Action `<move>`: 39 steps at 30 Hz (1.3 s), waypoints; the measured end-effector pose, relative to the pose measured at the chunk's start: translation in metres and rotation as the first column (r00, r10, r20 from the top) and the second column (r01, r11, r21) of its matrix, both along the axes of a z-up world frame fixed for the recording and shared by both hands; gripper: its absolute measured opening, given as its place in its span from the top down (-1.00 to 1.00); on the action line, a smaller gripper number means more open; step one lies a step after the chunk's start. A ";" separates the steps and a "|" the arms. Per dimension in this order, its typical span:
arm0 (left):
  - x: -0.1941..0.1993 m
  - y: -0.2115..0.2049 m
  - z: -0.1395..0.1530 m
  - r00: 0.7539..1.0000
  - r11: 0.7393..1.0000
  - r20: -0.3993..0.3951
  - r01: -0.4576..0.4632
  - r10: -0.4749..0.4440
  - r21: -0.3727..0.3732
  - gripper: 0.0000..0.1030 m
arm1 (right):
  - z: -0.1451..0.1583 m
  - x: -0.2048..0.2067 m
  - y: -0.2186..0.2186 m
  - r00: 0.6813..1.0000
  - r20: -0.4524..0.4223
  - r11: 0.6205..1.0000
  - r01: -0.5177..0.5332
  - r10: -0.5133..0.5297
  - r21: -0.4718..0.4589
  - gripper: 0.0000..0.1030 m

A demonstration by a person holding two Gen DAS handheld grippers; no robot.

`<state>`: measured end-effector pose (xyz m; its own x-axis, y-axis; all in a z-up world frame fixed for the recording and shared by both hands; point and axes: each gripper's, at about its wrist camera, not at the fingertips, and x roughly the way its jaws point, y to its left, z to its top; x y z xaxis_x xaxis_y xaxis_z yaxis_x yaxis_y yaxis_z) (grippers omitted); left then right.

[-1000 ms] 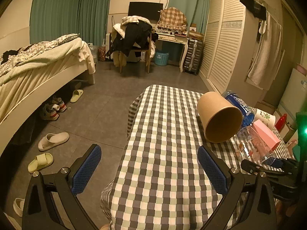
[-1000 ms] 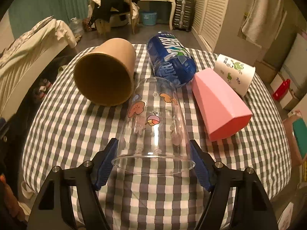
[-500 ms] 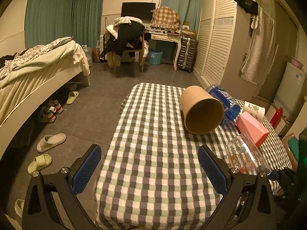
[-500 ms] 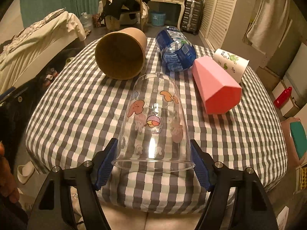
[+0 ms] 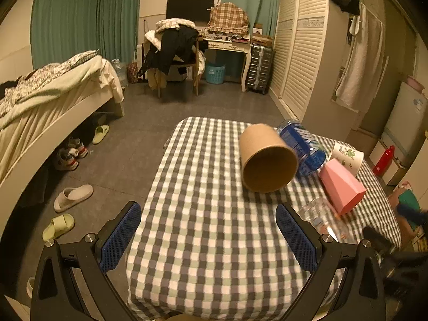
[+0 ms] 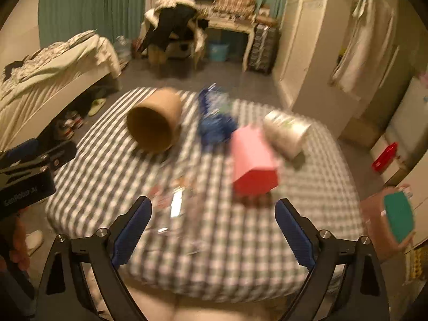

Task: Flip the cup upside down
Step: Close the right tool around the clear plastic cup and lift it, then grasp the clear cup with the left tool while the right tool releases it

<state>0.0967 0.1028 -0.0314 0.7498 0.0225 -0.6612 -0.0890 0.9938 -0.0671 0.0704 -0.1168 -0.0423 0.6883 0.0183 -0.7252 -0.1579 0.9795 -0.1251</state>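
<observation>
A clear plastic cup with cartoon prints [image 5: 322,220] stands on the checked tablecloth [image 5: 208,214] near the front right edge, base upward it seems; in the blurred right wrist view it [image 6: 176,203] shows only faintly. My right gripper [image 6: 213,230] is open and empty, pulled back above the table's near edge, apart from the cup. My left gripper [image 5: 208,239] is open and empty, over the table's near left part. Its right finger [image 5: 294,238] hides part of the cup.
A brown paper cup [image 5: 266,159], a blue cup [image 5: 301,147], a pink cup [image 5: 341,187] and a white printed cup [image 5: 347,155] lie on their sides on the table. A bed [image 5: 48,107] and slippers [image 5: 72,198] are to the left.
My right gripper has opened and let go of the clear cup, then pulled back and up. The cup now rests on the table. My left gripper has drawn back a little.
</observation>
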 end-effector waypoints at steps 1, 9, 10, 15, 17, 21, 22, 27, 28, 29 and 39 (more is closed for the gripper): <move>0.003 -0.005 0.003 1.000 1.000 0.001 0.004 -0.004 0.009 -1.00 | 0.007 0.001 -0.008 0.999 0.031 1.000 0.016 -0.015 -0.012 -0.82; 0.023 -0.057 0.017 0.998 0.997 -0.019 0.065 -0.064 0.035 -1.00 | 0.024 0.024 -0.059 0.994 0.097 0.999 0.045 -0.047 0.018 -0.82; 0.026 -0.065 0.017 0.997 0.997 -0.031 0.066 -0.065 0.045 -1.00 | 0.023 0.027 -0.067 0.994 0.097 0.999 0.039 -0.042 0.027 -0.82; 0.036 -0.089 0.014 0.994 0.995 -0.087 0.078 -0.073 0.058 -1.00 | 0.021 0.043 -0.087 0.995 0.096 0.998 0.021 -0.026 0.053 -0.82; 0.042 -0.095 0.015 0.991 0.995 -0.111 0.077 -0.070 0.061 -1.00 | 0.018 0.047 -0.095 0.996 0.088 0.996 0.024 -0.031 0.080 -0.82; 0.055 -0.113 0.007 0.975 0.991 -0.191 0.122 -0.109 0.054 -0.98 | 0.010 0.054 -0.108 0.997 0.065 0.992 0.035 -0.043 0.121 -0.82; 0.058 -0.119 0.003 0.969 0.989 -0.214 0.139 -0.125 0.050 -0.98 | 0.007 0.056 -0.111 0.997 0.059 0.991 0.041 -0.049 0.129 -0.82; 0.073 -0.141 -0.024 0.921 0.974 -0.327 0.228 -0.211 0.014 -0.93 | -0.001 0.061 -0.124 0.997 0.031 0.980 0.070 -0.076 0.185 -0.82; 0.075 -0.144 -0.029 0.913 0.973 -0.346 0.232 -0.215 0.008 -0.89 | -0.002 0.062 -0.126 0.997 0.028 0.979 0.069 -0.076 0.193 -0.82; 0.077 -0.147 -0.033 0.905 0.971 -0.363 0.238 -0.220 0.004 -0.80 | -0.003 0.062 -0.127 0.997 0.027 0.978 0.069 -0.076 0.196 -0.82; 0.082 -0.163 -0.057 0.857 0.959 -0.450 0.283 -0.251 0.004 -0.17 | -0.008 0.066 -0.135 0.996 0.011 0.973 0.081 -0.086 0.217 -0.82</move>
<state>0.1787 -0.0603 -0.0887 0.3645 -0.0800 -0.9277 0.1760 0.9843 -0.0157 0.1367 -0.2519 -0.0508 0.7087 0.1152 -0.6960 -0.0740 0.9933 0.0891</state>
